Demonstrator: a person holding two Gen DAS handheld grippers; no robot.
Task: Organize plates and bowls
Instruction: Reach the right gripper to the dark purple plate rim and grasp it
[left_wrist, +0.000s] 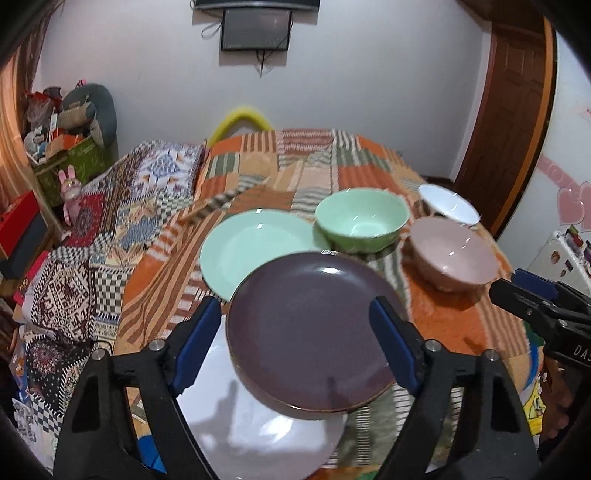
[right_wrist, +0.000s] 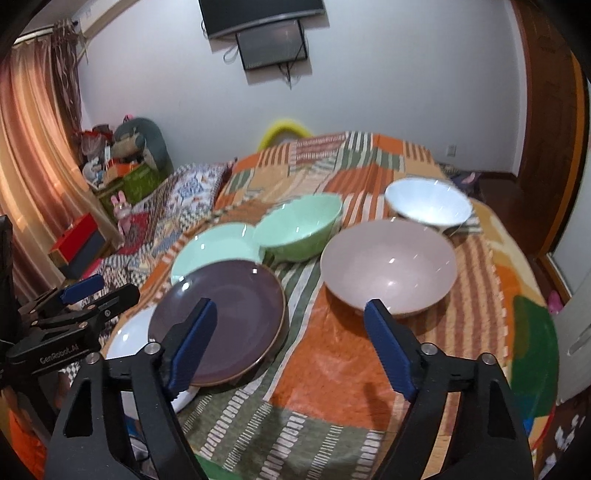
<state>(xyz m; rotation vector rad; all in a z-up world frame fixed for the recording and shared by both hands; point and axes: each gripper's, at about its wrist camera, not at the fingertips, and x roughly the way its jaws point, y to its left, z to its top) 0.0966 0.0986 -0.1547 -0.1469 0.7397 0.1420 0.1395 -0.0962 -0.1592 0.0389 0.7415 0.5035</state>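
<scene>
A purple plate (left_wrist: 310, 332) rests on a white plate (left_wrist: 258, 424), overlapping a mint green plate (left_wrist: 251, 247). Behind them stand a green bowl (left_wrist: 362, 218), a pink bowl (left_wrist: 452, 253) and a white bowl (left_wrist: 448, 203). My left gripper (left_wrist: 295, 343) is open, its blue pads either side of the purple plate, above it. My right gripper (right_wrist: 291, 343) is open and empty, hovering over the cloth between the purple plate (right_wrist: 221, 317) and the pink bowl (right_wrist: 388, 266). The right gripper also shows in the left wrist view (left_wrist: 524, 291), and the left gripper in the right wrist view (right_wrist: 92, 291).
The dishes sit on a patchwork orange and green cloth (right_wrist: 332, 369) over a bed. A patterned blanket (left_wrist: 110, 229) lies to the left. Boxes and toys (left_wrist: 62, 140) crowd the left corner. A wooden door (left_wrist: 513, 122) is at right.
</scene>
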